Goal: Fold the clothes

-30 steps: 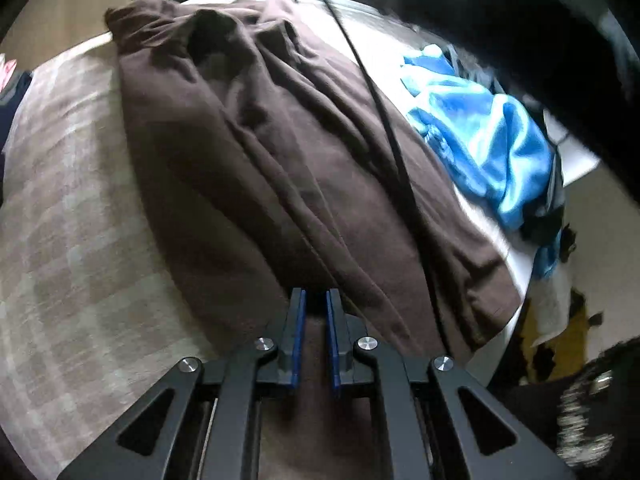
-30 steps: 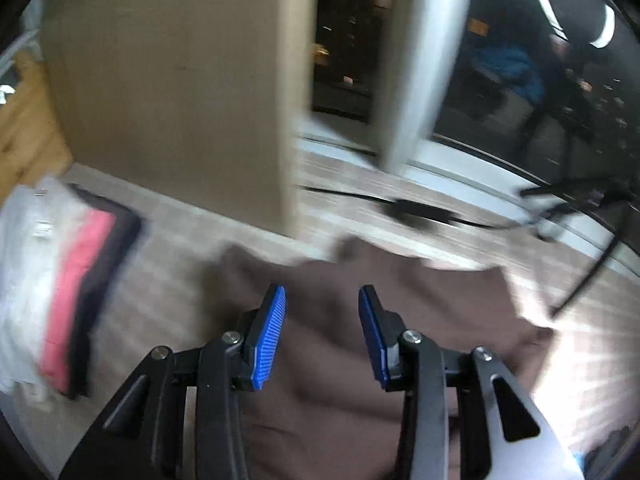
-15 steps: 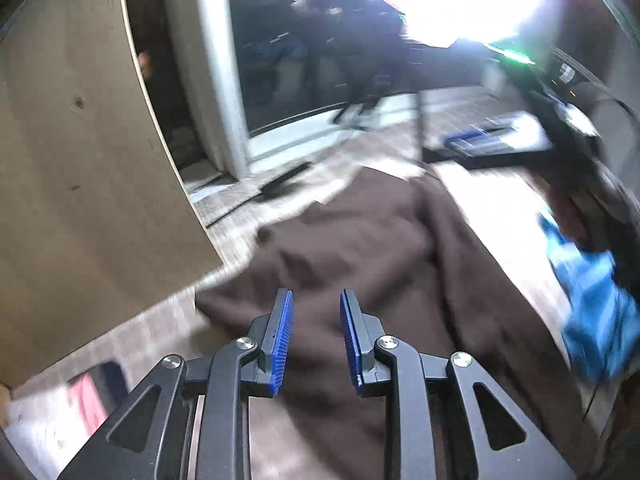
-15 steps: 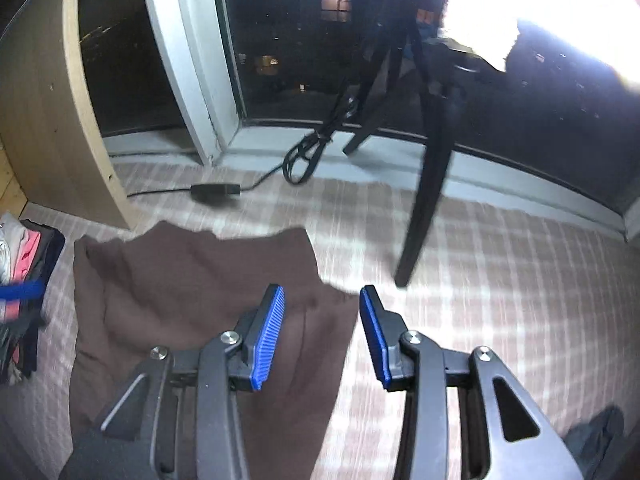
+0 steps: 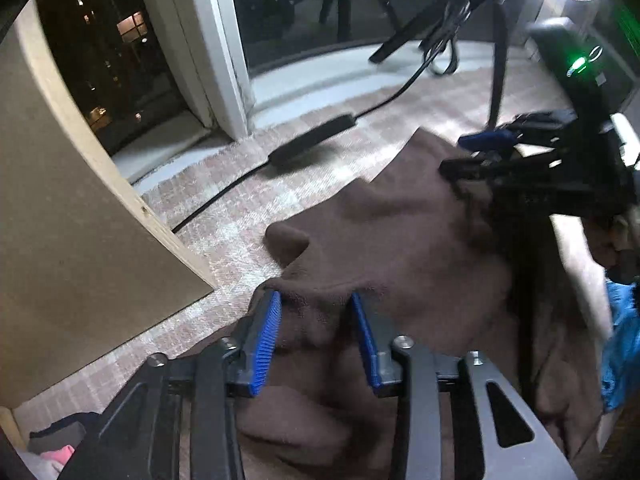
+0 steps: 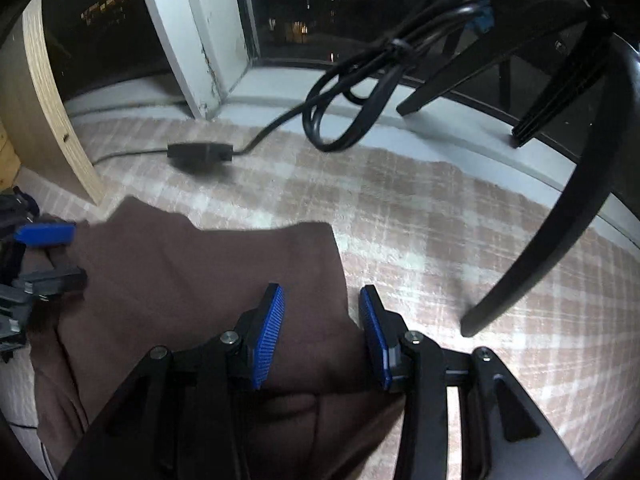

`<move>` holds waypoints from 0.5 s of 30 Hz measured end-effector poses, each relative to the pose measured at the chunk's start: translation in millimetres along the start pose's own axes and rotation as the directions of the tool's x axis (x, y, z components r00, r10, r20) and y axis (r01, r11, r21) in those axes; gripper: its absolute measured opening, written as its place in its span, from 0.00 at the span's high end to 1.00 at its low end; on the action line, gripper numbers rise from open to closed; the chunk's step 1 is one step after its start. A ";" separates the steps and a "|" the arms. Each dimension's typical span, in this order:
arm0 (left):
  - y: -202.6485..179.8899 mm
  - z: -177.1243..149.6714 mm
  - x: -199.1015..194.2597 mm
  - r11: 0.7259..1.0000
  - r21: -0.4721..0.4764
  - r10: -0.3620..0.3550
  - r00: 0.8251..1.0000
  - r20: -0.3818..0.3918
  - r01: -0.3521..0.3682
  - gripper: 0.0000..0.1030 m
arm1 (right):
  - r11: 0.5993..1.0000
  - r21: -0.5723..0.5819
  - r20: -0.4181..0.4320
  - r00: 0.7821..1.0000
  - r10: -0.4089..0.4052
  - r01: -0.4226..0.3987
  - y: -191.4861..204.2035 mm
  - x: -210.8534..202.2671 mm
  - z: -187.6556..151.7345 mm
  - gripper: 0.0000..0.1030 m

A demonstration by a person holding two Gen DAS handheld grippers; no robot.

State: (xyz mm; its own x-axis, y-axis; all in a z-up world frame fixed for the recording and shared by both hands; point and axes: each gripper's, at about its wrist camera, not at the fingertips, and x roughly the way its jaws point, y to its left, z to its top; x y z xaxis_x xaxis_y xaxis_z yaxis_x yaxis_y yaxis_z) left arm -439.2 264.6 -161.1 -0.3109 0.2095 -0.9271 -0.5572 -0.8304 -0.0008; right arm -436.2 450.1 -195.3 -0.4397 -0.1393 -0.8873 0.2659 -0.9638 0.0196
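Note:
A brown garment [image 5: 400, 236] lies spread on a checked cover [image 5: 240, 232]. My left gripper [image 5: 316, 316] is open, its blue pads on either side of a raised fold at the garment's near-left edge. My right gripper [image 6: 322, 320] is open over the garment [image 6: 200, 272], straddling its right edge near the far right corner. The right gripper also shows in the left wrist view [image 5: 500, 152] at the garment's far corner. The left gripper shows at the left edge of the right wrist view [image 6: 44, 252].
A wooden panel [image 5: 60, 240] stands at the left. A black power adapter [image 6: 200, 153] and cable lie on the cover beyond the garment. Tripod legs [image 6: 560, 216] stand at the right by the window. A blue garment [image 5: 620, 344] lies at the right; folded clothes [image 5: 56, 444] at lower left.
Both grippers have swung toward the window and lowered to the garment's far edge. The left gripper went from nearly shut to wide open, and now straddles a fold.

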 end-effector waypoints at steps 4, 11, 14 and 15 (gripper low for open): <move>-4.8 -7.4 -4.5 0.999 -0.011 0.044 0.998 0.054 -0.043 0.97 | 1.000 -0.018 0.039 0.999 0.019 -0.018 4.5 -3.2 -4.9 0.93; -12.9 -15.2 -5.0 0.975 -0.030 0.223 0.962 0.158 -0.221 0.96 | 0.994 -0.031 0.230 0.968 -0.097 0.106 11.6 -29.7 -11.3 0.94; -15.7 -13.8 12.8 0.971 -0.009 0.238 0.967 0.091 -0.239 0.92 | 0.982 -0.058 0.176 0.970 -0.167 0.179 17.0 -18.3 -8.8 0.89; -12.5 -14.1 5.6 0.974 -0.030 0.224 0.969 0.100 -0.222 0.92 | 0.977 -0.064 0.161 0.968 -0.190 0.202 18.3 -16.4 -8.4 0.84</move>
State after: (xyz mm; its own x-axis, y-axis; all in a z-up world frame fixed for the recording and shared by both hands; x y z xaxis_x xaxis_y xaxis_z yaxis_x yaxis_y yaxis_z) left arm -423.2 268.9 -171.5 -0.5031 0.0682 -0.8615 -0.4506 -0.8714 0.1941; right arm -416.9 436.7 -184.2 -0.6148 0.0114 -0.7886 0.2256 -0.9556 -0.1897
